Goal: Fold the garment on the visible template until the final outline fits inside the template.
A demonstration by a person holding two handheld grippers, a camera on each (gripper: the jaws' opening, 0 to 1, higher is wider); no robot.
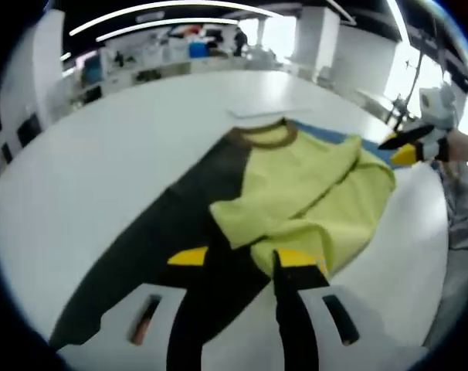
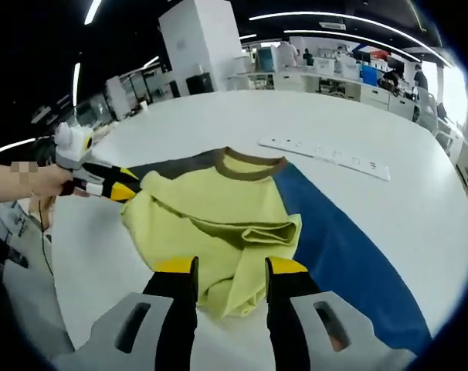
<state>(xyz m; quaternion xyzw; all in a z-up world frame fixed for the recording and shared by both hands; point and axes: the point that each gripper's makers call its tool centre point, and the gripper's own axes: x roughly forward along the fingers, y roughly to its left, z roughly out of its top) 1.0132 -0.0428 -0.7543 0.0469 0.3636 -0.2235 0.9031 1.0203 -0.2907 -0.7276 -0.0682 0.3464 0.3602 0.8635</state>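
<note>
Garment [image 2: 218, 224], collar [image 2: 253, 164] pointing away, part-folded on template [image 2: 350, 255]

No text, label, brand or number can be read anywhere. The white strip [image 2: 324, 158] on the table [image 2: 373, 100] carries small dark marks, but they are too blurred to make out.

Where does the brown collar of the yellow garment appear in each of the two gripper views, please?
Left gripper view: the brown collar sits above centre, at the far end of the yellow garment.
Right gripper view: the collar lies just above centre, again at the garment's far end.
Shared landmark: the blue template runs beside the garment, showing as a strip right of the collar in the left gripper view.
</note>
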